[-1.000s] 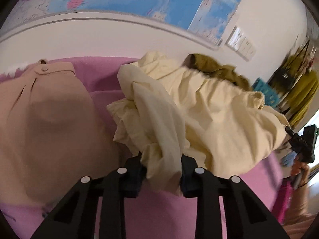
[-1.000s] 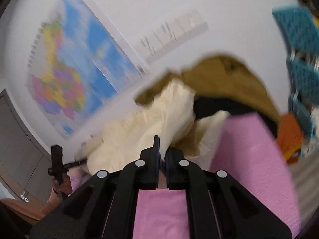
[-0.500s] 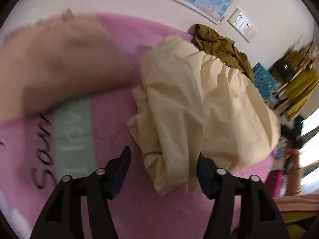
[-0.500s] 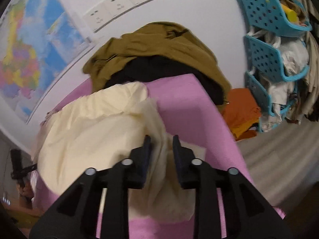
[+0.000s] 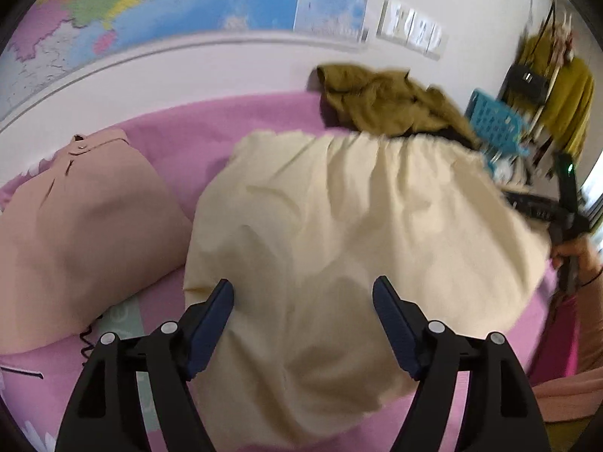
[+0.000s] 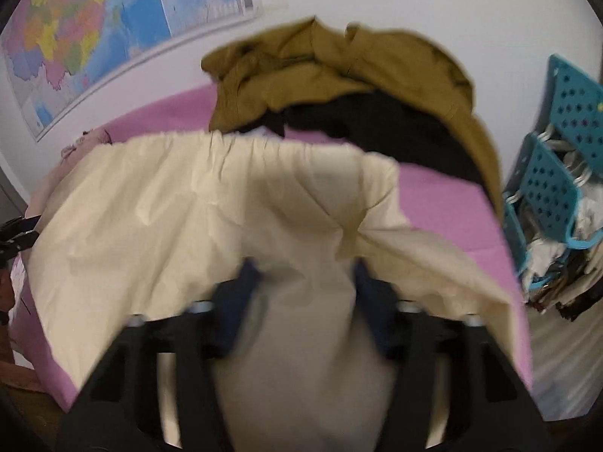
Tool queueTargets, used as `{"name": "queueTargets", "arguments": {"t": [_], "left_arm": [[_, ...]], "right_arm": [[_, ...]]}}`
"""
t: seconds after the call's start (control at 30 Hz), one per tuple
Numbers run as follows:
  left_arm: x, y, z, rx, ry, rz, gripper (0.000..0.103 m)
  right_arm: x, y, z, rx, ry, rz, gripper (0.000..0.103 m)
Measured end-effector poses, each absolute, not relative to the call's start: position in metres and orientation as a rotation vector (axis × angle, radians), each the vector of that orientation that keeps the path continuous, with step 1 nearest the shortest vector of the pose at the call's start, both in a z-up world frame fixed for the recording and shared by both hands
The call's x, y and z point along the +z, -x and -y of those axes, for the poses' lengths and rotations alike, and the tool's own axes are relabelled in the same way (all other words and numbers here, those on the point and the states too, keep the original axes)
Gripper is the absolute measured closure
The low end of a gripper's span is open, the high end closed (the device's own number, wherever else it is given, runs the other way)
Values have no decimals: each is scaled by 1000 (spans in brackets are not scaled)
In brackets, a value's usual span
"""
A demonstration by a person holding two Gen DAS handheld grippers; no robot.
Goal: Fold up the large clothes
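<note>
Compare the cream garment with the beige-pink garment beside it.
The pale cream cotton garment lies spread and wrinkled mid-bed, between the open left gripper; the beige-pink buttoned garment sits smooth and folded at the side, untouched. The cream one covers more area. Both rest on the pink bedspread.

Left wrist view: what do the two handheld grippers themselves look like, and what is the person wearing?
The left gripper has black angular linkage arms with silver pivot pins and dark navy-blue pads on its jaws. The right gripper looks the same build, though blurred. In the left wrist view the right hand wears a thin dark wristband; pink cloth, possibly clothing, shows below it.
</note>
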State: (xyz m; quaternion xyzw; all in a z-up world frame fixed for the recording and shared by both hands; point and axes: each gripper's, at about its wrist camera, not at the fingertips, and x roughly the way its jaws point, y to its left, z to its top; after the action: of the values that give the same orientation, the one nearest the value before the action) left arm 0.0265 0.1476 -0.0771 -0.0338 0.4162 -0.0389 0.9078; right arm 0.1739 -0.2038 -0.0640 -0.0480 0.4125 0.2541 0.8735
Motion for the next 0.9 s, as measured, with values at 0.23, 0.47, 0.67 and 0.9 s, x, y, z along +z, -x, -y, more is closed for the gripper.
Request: {"name": "queueTargets", "arguments": {"t": [0.23, 0.47, 0.67, 0.9], "left_arm": [[-86, -32, -159, -65, 97, -872, 30], [-91, -34, -154, -21, 75, -879, 29], [-87, -31, -147, 20, 58, -866, 29], [-90, -28, -144, 45, 40, -857, 29]], "right_arm": [[-32, -177, 213, 444, 57, -681, 101], [-64, -196, 213, 472, 31, -824, 79], [-37, -155, 254, 504, -113, -718, 61], [-70, -167, 280, 412, -185, -807, 45]]}}
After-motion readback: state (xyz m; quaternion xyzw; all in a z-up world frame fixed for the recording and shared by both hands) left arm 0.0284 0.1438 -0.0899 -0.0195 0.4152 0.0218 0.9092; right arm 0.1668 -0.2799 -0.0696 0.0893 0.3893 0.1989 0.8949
